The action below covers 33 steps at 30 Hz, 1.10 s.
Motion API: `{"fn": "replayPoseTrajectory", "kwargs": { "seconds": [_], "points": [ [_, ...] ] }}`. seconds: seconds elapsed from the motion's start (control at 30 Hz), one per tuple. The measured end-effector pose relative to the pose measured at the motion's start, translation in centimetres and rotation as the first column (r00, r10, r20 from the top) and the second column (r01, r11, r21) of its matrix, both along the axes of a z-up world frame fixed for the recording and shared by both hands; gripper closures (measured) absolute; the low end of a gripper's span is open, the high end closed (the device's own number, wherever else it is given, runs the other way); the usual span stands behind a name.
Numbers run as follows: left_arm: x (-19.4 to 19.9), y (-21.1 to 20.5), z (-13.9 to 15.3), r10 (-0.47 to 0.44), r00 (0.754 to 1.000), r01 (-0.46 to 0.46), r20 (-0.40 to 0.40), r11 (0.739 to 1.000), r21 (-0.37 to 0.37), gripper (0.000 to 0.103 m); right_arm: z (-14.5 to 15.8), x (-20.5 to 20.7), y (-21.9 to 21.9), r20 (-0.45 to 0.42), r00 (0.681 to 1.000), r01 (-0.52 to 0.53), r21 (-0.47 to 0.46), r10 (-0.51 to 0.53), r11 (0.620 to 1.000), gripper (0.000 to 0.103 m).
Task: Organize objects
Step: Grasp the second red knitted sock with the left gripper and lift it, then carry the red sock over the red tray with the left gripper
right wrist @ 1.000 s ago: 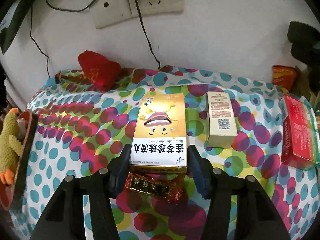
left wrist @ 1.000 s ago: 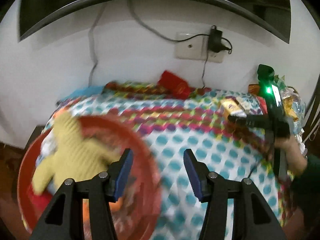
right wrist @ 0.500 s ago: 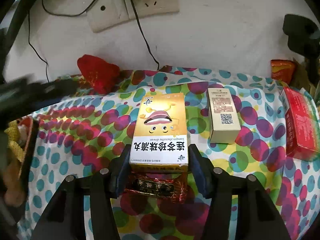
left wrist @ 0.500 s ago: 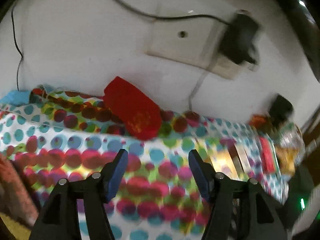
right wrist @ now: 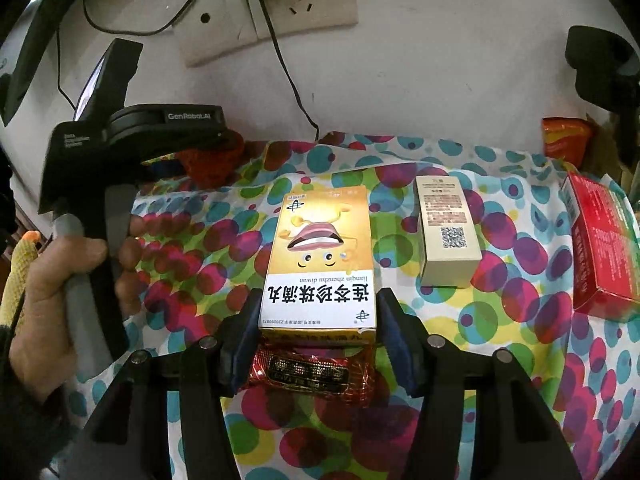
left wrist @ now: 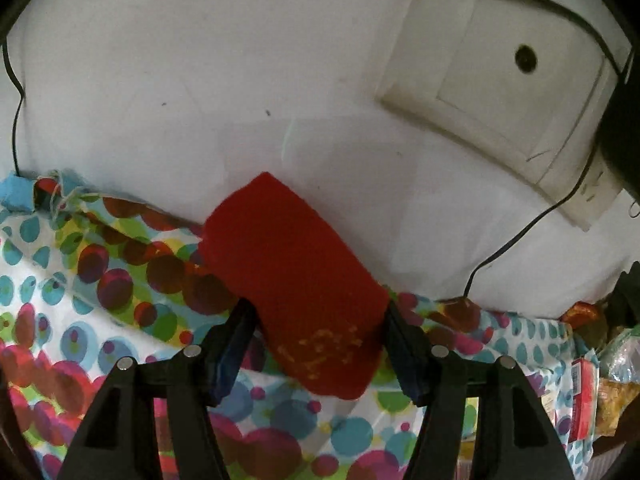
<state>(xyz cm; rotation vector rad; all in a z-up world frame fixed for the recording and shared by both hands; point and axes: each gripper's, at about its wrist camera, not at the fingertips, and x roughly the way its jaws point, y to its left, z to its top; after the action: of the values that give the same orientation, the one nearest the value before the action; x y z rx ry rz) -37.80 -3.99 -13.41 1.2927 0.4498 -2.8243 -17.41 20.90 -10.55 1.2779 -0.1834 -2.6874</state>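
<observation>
Red knitted pouch (left wrist: 296, 280) leans on the white wall at the back of the spotted tablecloth (left wrist: 80, 280), between my left gripper's (left wrist: 316, 328) wide-open jaws, untouched as far as I can tell. My right gripper (right wrist: 316, 320) clamps the yellow cardboard medicine box (right wrist: 324, 252) lying mid-cloth.

Black two-finger left gripper (left wrist: 316, 316) with blue-padded fingers (left wrist: 236, 344), silver screws, grey-trimmed handle printed "GenRobot.AI", dark sleeve (right wrist: 24, 420)
</observation>
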Motion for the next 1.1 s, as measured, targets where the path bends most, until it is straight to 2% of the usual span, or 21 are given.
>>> {"fn": "replayPoseTrajectory", "kwargs": {
  "seconds": [0.07, 0.13, 0.2, 0.33, 0.53, 0.67, 0.9, 1.1],
  "points": [
    [0.4, 0.0, -0.2, 0.001, 1.0, -0.001, -0.005, 1.0, -0.025, 0.057, 0.0, 0.0, -0.1, 0.0, 1.0, 0.0, -0.002, 0.0, 1.0, 0.048],
    [0.8, 0.0, -0.2, -0.014, 1.0, 0.014, 0.007, 1.0, -0.021, 0.064, 0.0, 0.0, 0.0, 0.0, 1.0, 0.0, 0.0, 0.0, 1.0, 0.048],
    [1.7, 0.1, 0.0, -0.017, 1.0, 0.018, 0.01, 0.999, -0.042, 0.066, 0.0, 0.0, 0.0, 0.0, 1.0, 0.001, 0.002, -0.001, 1.0, 0.048],
    [4.6, 0.8, 0.6, -0.054, 0.998, 0.057, 0.025, 0.991, -0.124, 0.067, 0.1, 0.0, 0.0, 0.0, 1.0, 0.002, 0.004, -0.002, 1.0, 0.048],
    [11.2, 1.6, 1.7, -0.119, 0.992, 0.124, 0.039, 0.978, -0.168, 0.067, 0.1, -0.1, -0.4, 0.002, 1.0, 0.006, 0.028, -0.006, 1.0, 0.048],
    [14.6, 1.4, 2.9, -0.142, 0.99, 0.143, 0.017, 0.967, -0.21, 0.067, -0.1, -0.4, -0.8, 0.003, 1.0, 0.008, 0.042, -0.008, 0.999, 0.049],
    [20.0, 0.5, 3.2, -0.155, 0.987, 0.161, 0.047, 0.969, -0.188, 0.067, -0.1, -0.5, -2.3, 0.008, 1.0, 0.007, 0.112, -0.008, 0.994, 0.049],
    [25.7, -0.4, 4.4, -0.206, 0.977, 0.214, 0.061, 0.957, -0.196, 0.067, -0.5, -0.8, -3.0, 0.011, 1.0, 0.006, 0.148, -0.008, 0.989, 0.049]
  ]
}}
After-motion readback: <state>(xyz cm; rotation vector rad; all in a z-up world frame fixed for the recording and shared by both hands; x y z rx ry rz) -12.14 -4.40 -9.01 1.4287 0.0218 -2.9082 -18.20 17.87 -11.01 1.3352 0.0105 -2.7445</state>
